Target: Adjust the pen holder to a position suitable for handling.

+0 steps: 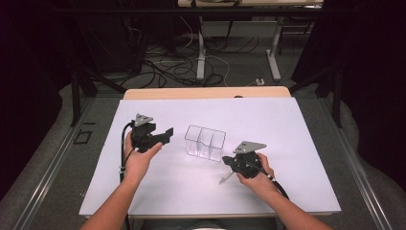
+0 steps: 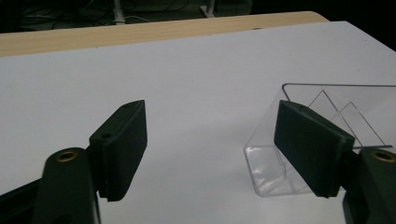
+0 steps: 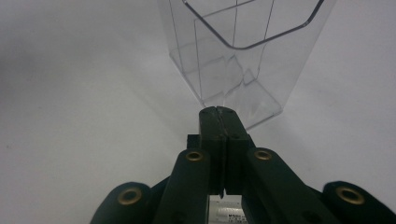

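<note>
A clear plastic container (image 1: 205, 142) with several compartments stands upright in the middle of the white table (image 1: 182, 191). My left gripper (image 1: 168, 133) hovers to its left, pointing toward it. In the left gripper view this gripper (image 2: 210, 112) is open with bare table between the jaws, and the container (image 2: 266, 168) stands just beyond the right jaw. My right gripper (image 1: 225, 159) is at the container's near right corner. In the right gripper view its jaws (image 3: 218, 109) are pressed together with nothing seen between them, their tips close to the base of the container (image 3: 233, 60).
A thin pale stick-like thing (image 1: 225, 178) lies on the table just below the right gripper; what it is I cannot tell. A wooden strip (image 1: 206, 92) runs along the table's far edge. Beyond it are table legs and cables on the floor (image 1: 191, 67).
</note>
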`<state>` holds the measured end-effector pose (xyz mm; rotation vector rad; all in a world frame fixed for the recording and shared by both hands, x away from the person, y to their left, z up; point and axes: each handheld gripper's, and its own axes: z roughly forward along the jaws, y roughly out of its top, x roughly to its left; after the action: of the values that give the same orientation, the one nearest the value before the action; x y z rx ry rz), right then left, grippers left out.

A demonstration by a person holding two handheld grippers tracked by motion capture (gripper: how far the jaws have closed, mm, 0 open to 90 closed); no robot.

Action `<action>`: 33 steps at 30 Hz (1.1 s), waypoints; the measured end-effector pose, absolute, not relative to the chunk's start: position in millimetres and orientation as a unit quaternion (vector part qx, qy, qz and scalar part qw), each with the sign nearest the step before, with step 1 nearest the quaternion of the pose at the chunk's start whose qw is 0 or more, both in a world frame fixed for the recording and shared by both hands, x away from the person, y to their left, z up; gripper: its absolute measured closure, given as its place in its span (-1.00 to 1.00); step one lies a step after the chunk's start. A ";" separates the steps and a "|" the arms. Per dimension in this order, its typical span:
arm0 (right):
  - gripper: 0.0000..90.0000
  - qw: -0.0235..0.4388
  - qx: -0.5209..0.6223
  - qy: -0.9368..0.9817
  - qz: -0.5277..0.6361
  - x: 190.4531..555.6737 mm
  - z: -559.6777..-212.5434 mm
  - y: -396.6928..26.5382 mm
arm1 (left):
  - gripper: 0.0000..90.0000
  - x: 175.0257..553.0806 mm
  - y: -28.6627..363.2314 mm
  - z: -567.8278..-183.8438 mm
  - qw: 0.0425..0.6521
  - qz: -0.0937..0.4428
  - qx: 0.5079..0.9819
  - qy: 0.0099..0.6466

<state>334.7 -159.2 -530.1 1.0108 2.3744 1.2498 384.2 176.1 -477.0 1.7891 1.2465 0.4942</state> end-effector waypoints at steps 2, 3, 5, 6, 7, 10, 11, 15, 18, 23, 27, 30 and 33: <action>1.00 0.134 0.348 0.820 0.434 336.0 -535.3 -157.2 | -0.55 382.2 177.7 -481.3 0.445 0.194 0.718 0.500; 1.00 0.132 0.346 0.824 0.429 336.7 -536.4 -157.1 | -0.59 381.6 178.4 -483.9 0.447 0.192 0.718 0.499; 1.00 0.128 0.342 0.829 0.424 338.5 -539.9 -153.6 | -0.65 380.8 180.1 -487.1 0.446 0.191 0.720 0.497; 1.00 0.126 0.340 0.832 0.420 338.8 -540.7 -151.7 | -0.65 380.5 180.4 -488.9 0.447 0.194 0.717 0.498; 1.00 0.131 0.335 0.832 0.422 339.9 -542.8 -149.4 | -0.68 380.4 181.1 -489.8 0.444 0.196 0.720 0.496; 1.00 0.130 0.328 0.841 0.410 343.1 -546.0 -144.3 | -0.82 380.3 182.0 -492.9 0.438 0.199 0.719 0.501; 1.00 0.132 0.329 0.840 0.410 344.3 -547.3 -142.7 | -0.86 380.3 182.2 -493.5 0.438 0.201 0.719 0.502; 1.00 0.136 0.333 0.841 0.404 349.2 -551.1 -138.9 | -0.91 380.3 182.5 -495.8 0.428 0.209 0.721 0.504; 1.00 0.137 0.336 0.842 0.398 352.3 -551.8 -138.9 | -1.00 380.2 183.6 -498.2 0.432 0.206 0.720 0.503; 1.00 0.137 0.334 0.847 0.390 355.2 -554.3 -136.8 | -1.00 380.2 186.3 -498.9 0.439 0.201 0.717 0.504; 1.00 0.138 0.337 0.848 0.386 359.1 -554.9 -138.0 | -0.99 379.9 187.7 -498.6 0.439 0.204 0.717 0.502; 1.00 0.142 0.344 0.843 0.387 363.5 -555.4 -139.1 | -0.99 379.8 188.0 -498.9 0.438 0.204 0.716 0.503; 1.00 0.143 0.347 0.844 0.383 368.1 -555.2 -140.4 | -0.99 379.6 187.7 -499.1 0.440 0.206 0.715 0.502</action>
<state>368.1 -140.4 -555.2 1.0016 2.4341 1.1038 379.6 187.7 -499.1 1.7762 1.2477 0.5110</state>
